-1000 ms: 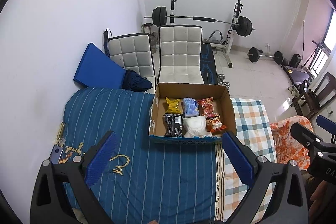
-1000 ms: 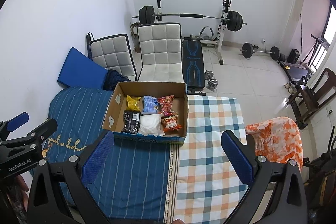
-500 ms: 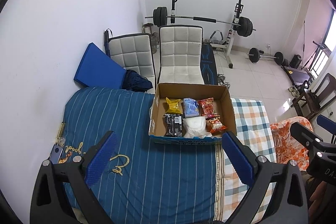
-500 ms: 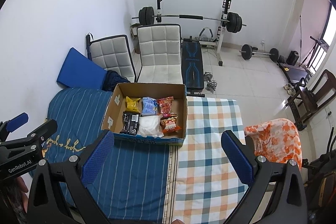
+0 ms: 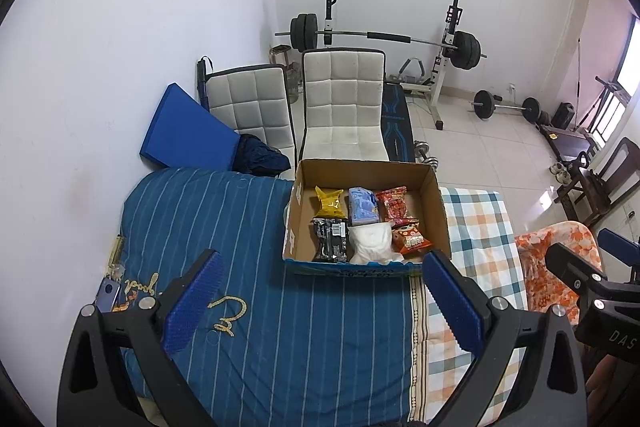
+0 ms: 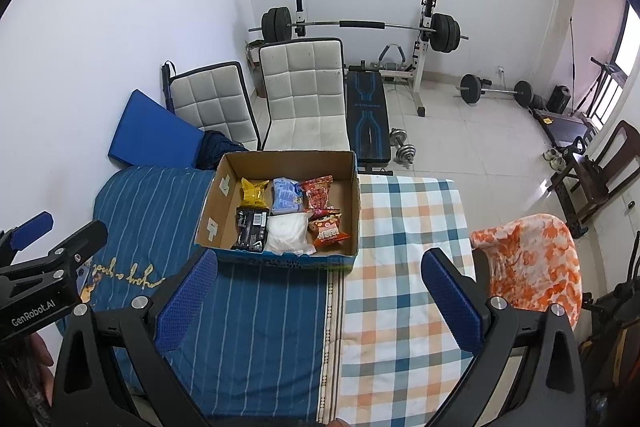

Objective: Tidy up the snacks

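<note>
An open cardboard box rests on the bed and holds several snack packs in two rows: a yellow pack, a blue pack, a red pack, a black pack, a white bag and an orange pack. My left gripper is open with nothing between its fingers, well short of the box. My right gripper is open and empty too, hovering over the bedding in front of the box.
The bed carries a blue striped cover and a checked sheet. An orange patterned cloth lies at the right. Two white padded chairs, a blue mat and a barbell bench stand beyond the bed.
Both views drift very slightly; the box and snacks stay put and both grippers remain open.
</note>
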`<state>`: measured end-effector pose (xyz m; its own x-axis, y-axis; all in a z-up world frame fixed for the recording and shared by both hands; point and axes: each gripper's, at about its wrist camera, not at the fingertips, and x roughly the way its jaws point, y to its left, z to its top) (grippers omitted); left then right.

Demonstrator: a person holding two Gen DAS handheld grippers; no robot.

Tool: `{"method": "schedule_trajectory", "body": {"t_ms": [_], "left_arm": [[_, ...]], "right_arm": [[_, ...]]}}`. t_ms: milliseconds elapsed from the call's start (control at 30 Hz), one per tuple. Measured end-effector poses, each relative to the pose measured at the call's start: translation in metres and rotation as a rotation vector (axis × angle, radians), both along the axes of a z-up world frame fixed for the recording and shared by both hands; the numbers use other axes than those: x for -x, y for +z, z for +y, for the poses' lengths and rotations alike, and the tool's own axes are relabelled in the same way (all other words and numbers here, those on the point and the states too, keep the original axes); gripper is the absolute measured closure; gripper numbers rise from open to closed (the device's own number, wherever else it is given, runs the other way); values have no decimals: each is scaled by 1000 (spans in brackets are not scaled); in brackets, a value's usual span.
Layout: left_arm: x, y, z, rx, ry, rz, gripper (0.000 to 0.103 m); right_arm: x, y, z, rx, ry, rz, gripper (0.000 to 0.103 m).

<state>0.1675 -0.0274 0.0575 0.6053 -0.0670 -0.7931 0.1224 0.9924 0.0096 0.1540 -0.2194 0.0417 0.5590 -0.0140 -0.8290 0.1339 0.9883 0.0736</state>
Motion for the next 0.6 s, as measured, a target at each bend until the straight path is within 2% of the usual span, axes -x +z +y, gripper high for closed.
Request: {"method": "schedule_trajectory", "body": {"t_ms": [600], "left_arm": [[1, -2, -7, 5, -3, -8, 1]], "right_arm": [[0, 0, -1, 13, -9, -6, 0]]}}
